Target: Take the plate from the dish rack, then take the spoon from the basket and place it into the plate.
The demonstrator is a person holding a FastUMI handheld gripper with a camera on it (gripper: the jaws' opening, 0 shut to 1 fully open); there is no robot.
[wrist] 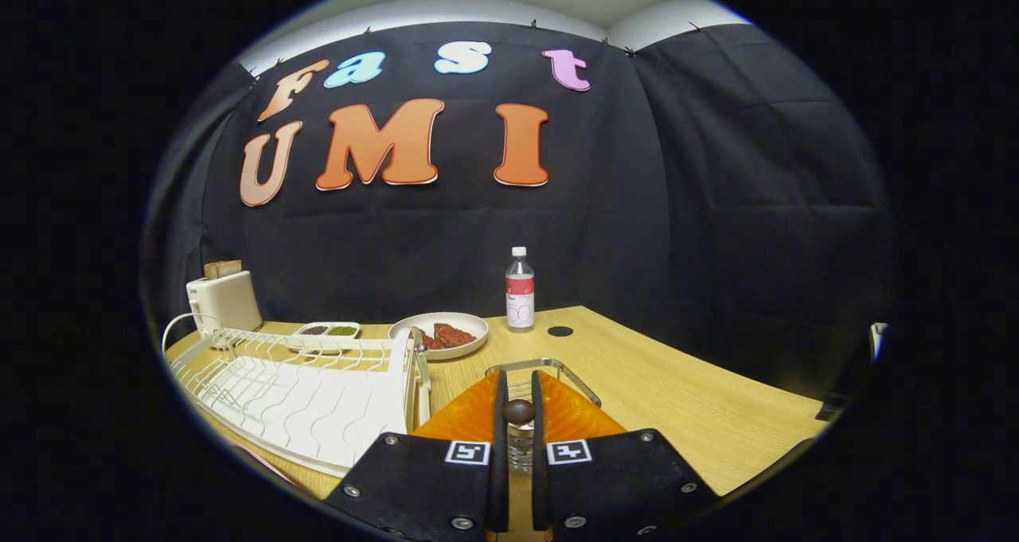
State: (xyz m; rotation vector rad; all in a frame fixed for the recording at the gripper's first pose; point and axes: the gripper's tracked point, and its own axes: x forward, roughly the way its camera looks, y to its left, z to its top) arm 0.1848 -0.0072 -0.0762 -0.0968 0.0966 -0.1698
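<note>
My gripper (518,381) is shut on the spoon (518,411); its dark rounded end sticks up between the two fingers, and a shiny stretch of it runs down between them. The orange plate (466,421) lies flat on the wooden table right under the fingers, showing on both sides of them. Just beyond the fingertips stands the metal wire basket (543,364), touching the plate's far rim or nearly so. To the left of the plate is the white dish rack (302,395), with nothing in its slots.
Beyond the rack sit a white plate of reddish food (440,335), a small divided dish (325,332) and a toaster (223,302) holding bread. A water bottle (520,289) stands near the back wall beside a black round hole (560,331). Bare table (700,415) stretches to the right.
</note>
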